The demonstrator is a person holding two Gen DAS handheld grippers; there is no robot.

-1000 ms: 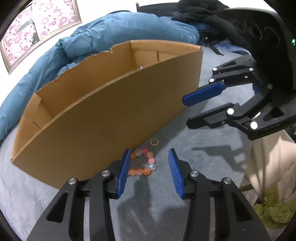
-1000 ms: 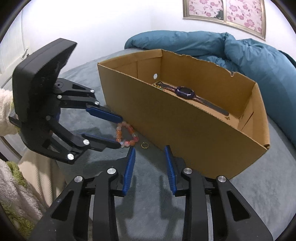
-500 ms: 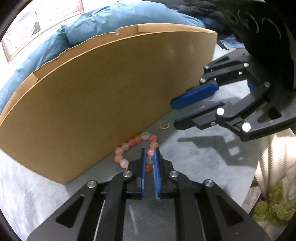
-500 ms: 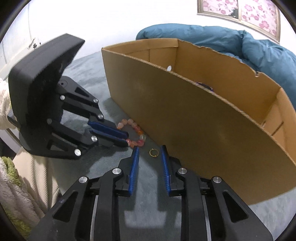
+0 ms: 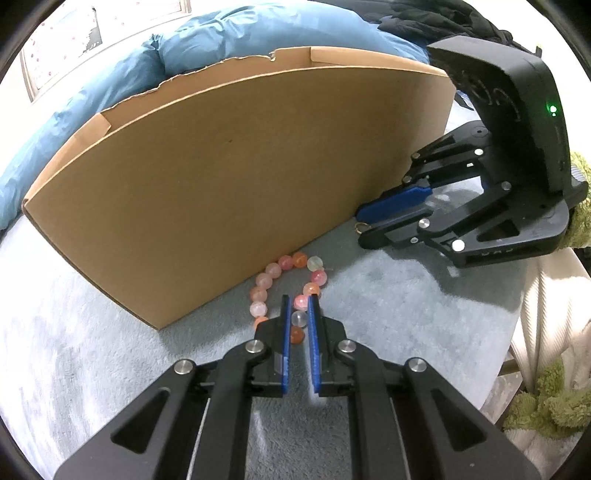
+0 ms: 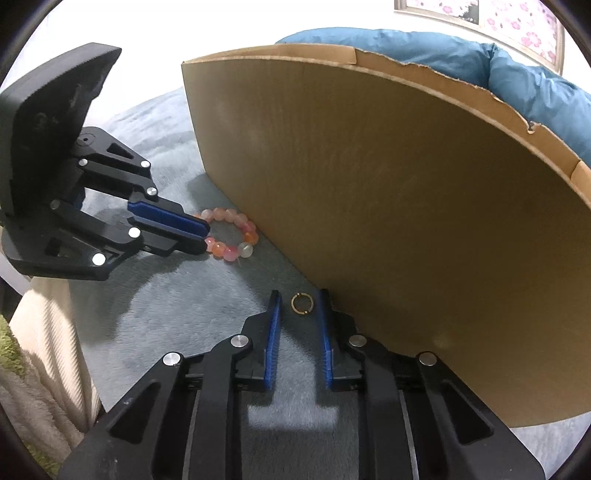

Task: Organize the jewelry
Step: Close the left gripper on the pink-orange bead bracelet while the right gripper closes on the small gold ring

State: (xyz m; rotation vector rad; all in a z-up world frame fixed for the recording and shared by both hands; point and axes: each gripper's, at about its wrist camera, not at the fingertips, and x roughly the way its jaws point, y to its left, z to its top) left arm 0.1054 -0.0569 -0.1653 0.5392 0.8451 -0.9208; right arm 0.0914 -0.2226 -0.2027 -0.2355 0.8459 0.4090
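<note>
A pink and orange bead bracelet [image 5: 291, 280] lies on the grey blanket against the cardboard box [image 5: 229, 177]. My left gripper [image 5: 298, 306] is shut on the bracelet's near side, low on the blanket; it also shows in the right wrist view [image 6: 201, 236], with the bracelet [image 6: 232, 236] at its tips. A small gold ring [image 6: 302, 303] lies flat on the blanket beside the box [image 6: 406, 206]. My right gripper [image 6: 298, 299] is open, its fingertips on either side of the ring. In the left wrist view the right gripper [image 5: 364, 225] has the ring [image 5: 360, 228] at its tips.
The box wall stands right behind both pieces. A blue duvet [image 5: 129, 74] lies behind the box. A cream towel [image 6: 44, 350] and green fluffy fabric [image 5: 546, 402] hang at the bed's edge. Dark clothes [image 5: 443, 18] lie at the back.
My left gripper closed on the bracelet and stays shut on it. My right gripper moved down and forward until its fingers flank the ring.
</note>
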